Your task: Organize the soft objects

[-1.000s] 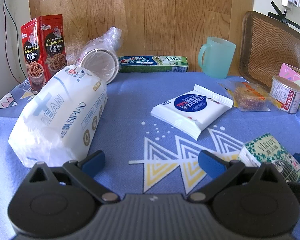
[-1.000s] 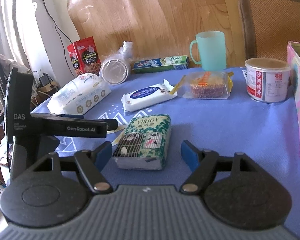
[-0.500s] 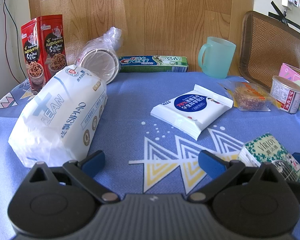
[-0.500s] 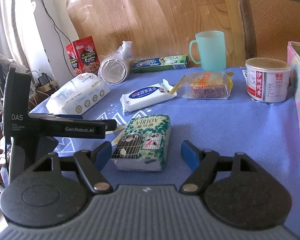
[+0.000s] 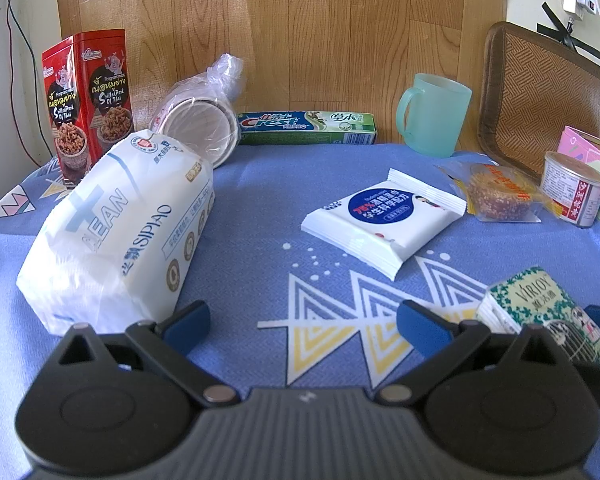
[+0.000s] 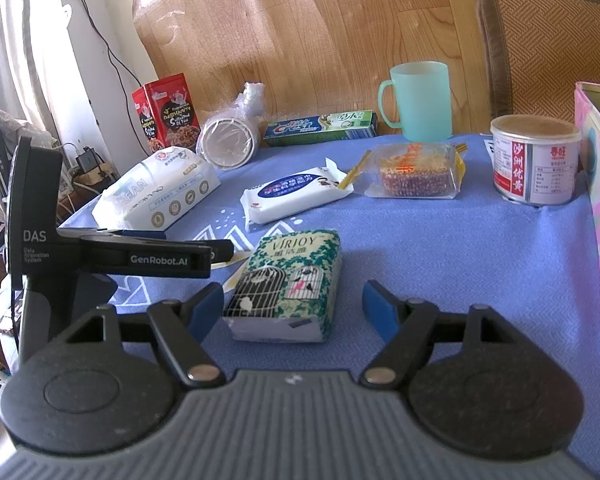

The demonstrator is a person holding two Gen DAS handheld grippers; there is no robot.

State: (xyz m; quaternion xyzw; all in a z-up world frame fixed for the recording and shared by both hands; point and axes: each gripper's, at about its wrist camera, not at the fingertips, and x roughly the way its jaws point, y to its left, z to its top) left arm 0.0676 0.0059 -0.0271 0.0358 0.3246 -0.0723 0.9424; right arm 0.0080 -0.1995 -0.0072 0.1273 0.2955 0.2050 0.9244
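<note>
A green tissue pack [image 6: 286, 282] lies lengthwise on the blue desk [image 6: 460, 248], directly between the spread-apart fingers of the right hand-held gripper [image 6: 292, 306]; the left hand-held gripper [image 5: 302, 326], also spread, sits farther left.

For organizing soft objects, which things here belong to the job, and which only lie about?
Job: tissue pack, wipes pack, big tissue bag.

Lying about: mug, toothpaste box, red tin, can, wrapped cake, cup stack.
</note>
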